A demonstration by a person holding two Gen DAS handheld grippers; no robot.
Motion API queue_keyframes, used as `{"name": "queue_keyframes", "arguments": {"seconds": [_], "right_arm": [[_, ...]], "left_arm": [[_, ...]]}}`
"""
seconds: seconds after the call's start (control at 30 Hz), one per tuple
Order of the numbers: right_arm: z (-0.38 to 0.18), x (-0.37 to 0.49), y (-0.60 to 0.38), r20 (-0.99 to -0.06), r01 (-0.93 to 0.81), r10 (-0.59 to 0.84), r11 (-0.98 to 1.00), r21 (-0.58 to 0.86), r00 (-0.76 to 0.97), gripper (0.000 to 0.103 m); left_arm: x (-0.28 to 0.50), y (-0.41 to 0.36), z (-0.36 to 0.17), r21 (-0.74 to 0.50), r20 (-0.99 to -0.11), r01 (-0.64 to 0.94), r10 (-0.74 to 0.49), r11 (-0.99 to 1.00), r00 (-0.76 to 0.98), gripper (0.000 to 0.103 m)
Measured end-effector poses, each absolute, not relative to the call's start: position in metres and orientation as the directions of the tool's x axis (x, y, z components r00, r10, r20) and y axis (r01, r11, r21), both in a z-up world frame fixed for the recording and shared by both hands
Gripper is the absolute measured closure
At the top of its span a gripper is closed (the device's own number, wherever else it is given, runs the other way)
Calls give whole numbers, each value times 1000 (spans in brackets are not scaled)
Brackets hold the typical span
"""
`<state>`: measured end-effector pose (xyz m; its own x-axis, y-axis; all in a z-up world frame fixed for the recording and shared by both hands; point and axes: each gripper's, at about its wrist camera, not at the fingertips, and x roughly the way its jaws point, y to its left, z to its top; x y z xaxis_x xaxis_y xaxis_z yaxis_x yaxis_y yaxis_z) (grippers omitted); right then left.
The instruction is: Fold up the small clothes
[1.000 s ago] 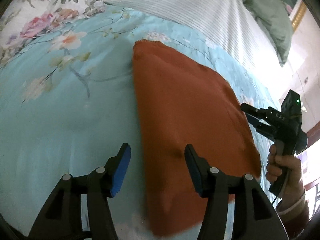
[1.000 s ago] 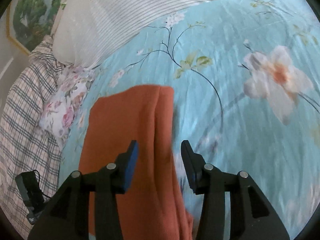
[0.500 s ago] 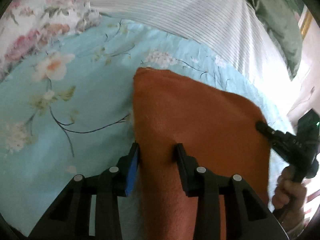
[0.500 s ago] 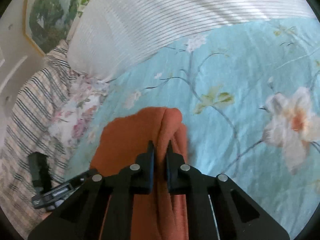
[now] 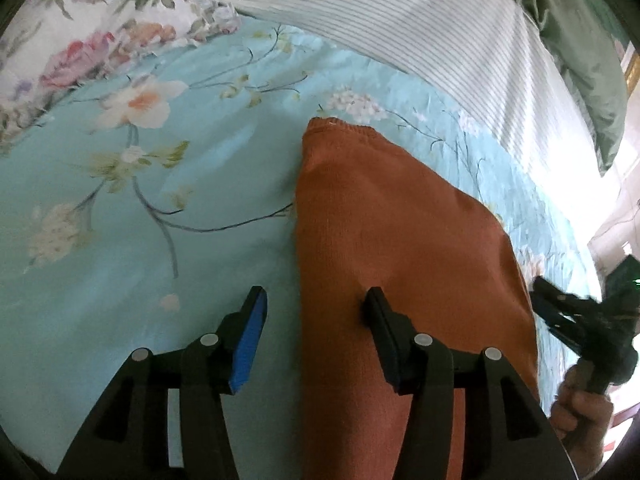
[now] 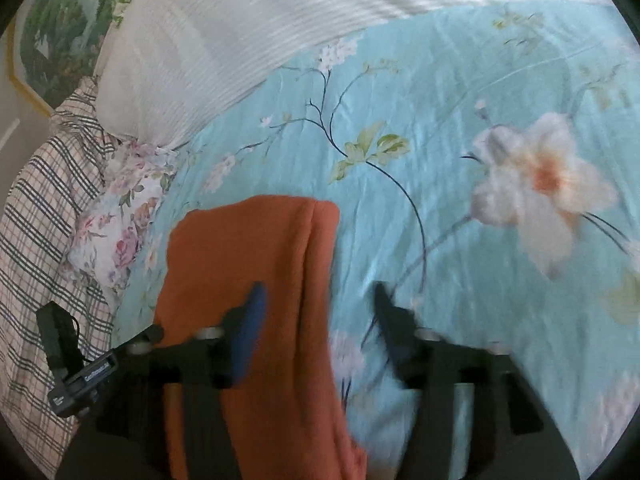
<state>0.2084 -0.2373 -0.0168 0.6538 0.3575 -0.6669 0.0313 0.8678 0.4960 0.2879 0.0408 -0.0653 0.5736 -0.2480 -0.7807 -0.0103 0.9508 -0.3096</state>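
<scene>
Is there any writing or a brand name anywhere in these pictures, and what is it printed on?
White lettering on the side of the left gripper, seen in the right wrist view: too blurred to read.
A small white mark lower on the same gripper body: too small to read.
Nothing readable on the orange garment, the floral bedspread, the striped pillow or the right gripper.
</scene>
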Motion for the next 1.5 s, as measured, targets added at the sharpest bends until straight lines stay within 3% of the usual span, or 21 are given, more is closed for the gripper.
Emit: {"name": "queue_keyframes", "arguments": {"seconds": [0.1,0.17,0.2,0.23,0.4,0.6,0.83,0.93,1.0,1.2,1.37,1.5], "right_arm": [[-4,180,-230,-644,-5,367,871,491,672,12],[0,160,-223,-642,-25,370,877,479,672,1],[1,152,-220,-644,-34,373,879,475,668,0],[0,144,-215,-646,-46,383,879,474,660,0],[-5,99,-201,-656,-82,399,885,458,640,0],[-10,38,-203,-624,-45,383,872,487,681,0],[-9,-28,-191,-649,33,354,863,505,673,0],[-10,-52,-177,-615,8,428,817,577,662,0],[-6,-60,-165,-625,-24,425,838,545,655,0],[5,-70,-153,-538,-193,574,774,604,618,0],[8,-52,-155,-644,-141,446,872,468,622,0],[17,-38,-152,-664,-159,327,940,302,672,0]], "left_arm": [[265,43,-58,-301,-780,-2,-245,954,576,49],[246,45,-55,-295,-780,5,-244,955,576,35],[232,47,-52,-290,-783,-1,-236,957,576,22],[223,49,-51,-290,-781,-6,-233,957,579,18],[176,55,-51,-271,-793,-10,-217,963,569,17],[122,51,-51,-149,-803,3,-123,989,584,17],[72,47,-53,-162,-821,5,-137,987,554,17],[57,41,-48,-139,-819,18,-126,990,560,17],[48,39,-43,-136,-814,14,-120,991,568,17],[32,48,-40,-130,-819,-36,-87,991,568,17],[28,59,-38,-137,-814,-68,-73,988,576,17],[40,55,-35,-98,-816,-48,-53,994,575,17]]}}
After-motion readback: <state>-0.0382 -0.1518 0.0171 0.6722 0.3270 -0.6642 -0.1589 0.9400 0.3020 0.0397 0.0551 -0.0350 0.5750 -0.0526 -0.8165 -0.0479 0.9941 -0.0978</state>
